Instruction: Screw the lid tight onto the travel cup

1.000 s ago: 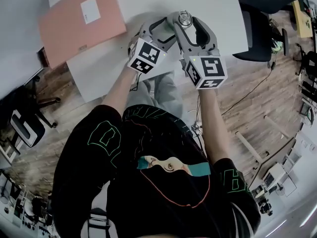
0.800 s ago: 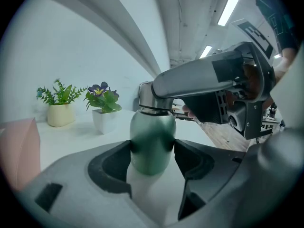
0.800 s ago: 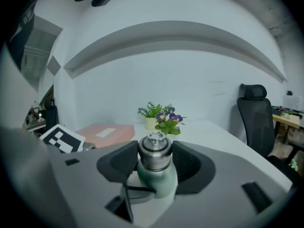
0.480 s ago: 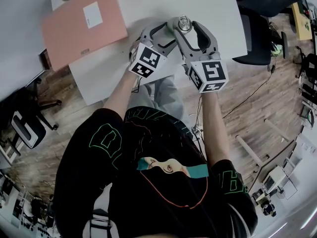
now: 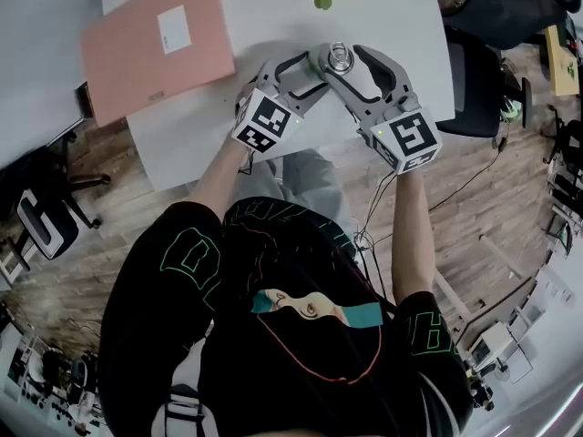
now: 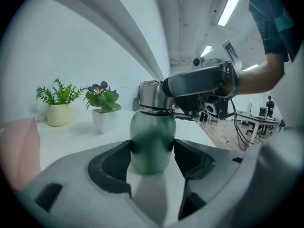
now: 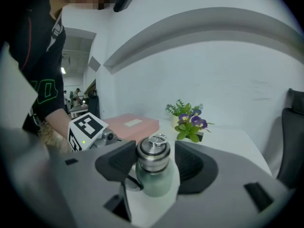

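The travel cup (image 6: 152, 144) is green with a steel lid (image 7: 153, 151) that carries a ring on top. It stands upright on the white table (image 5: 264, 16). My left gripper (image 6: 152, 155) is shut on the cup's green body, one pad pressing each side. My right gripper (image 7: 153, 159) comes in from the right at lid height. Its jaws have just been opening and now stand around the lid, with a gap showing on the right side. The head view shows the lid (image 5: 339, 58) from above, between both grippers' jaws.
A pink folder (image 5: 150, 44) lies at the table's left. Two potted plants (image 6: 102, 108) (image 6: 59, 109) stand behind the cup by the wall. A black chair (image 5: 483, 71) stands to the right of the table. The table's near edge runs just below the grippers.
My right gripper has rolled and its marker cube has swung out to the right. Its jaws have widened around the lid. The left gripper and the cup have stayed put.
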The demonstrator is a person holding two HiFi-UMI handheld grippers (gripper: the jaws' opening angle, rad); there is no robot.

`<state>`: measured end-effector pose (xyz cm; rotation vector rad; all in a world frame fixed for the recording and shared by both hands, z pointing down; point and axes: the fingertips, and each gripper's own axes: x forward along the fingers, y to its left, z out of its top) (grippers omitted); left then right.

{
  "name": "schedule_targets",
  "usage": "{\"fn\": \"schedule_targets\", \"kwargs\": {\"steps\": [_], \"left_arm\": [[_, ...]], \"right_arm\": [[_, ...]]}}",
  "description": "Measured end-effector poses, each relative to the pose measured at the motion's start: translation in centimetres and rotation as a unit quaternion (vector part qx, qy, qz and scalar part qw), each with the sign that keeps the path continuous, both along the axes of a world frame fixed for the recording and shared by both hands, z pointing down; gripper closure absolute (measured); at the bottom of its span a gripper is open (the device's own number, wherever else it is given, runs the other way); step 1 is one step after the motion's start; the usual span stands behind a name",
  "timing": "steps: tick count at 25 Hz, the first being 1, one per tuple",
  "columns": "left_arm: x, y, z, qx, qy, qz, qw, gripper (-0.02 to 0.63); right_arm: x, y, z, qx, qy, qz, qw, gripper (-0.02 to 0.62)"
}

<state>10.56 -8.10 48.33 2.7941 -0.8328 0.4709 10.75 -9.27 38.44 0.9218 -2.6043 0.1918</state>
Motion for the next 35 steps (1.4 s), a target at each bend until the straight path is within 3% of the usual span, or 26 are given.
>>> {"fn": "schedule_targets", "kwargs": {"steps": [9,14,19,26,35], "left_arm": [[-0.1,0.0,0.1,0.001,-0.001,0.001,1.0,0.308],[-0.2,0.0,0.1,0.002,-0.001,0.0,1.0,0.308],[-0.1,0.0,0.0,0.002,-0.002,-0.002,1.0,0.307],[-0.1,-0.1,0.0,0.002,-0.001,-0.003,1.0,0.308],[0.1,-0.1,0.0,0.001,-0.001,-0.001,1.0,0.308]], "right_arm": [[-1.1,-0.1,-0.2,-0.023,-0.019,-0.136,0.99,0.344],[-1.3,0.0,-0.2,-0.021,-0.024,-0.145,0.989,0.357],[-1.1,0.0,-0.3,-0.014,-0.016,-0.107,0.994,0.357],[-0.8,-0.2,-0.2,-0.013,-0.025,-0.006,1.0,0.359],[-0.2,-0.4,-0.2,0.0,-0.047,0.146,0.988,0.359]]}}
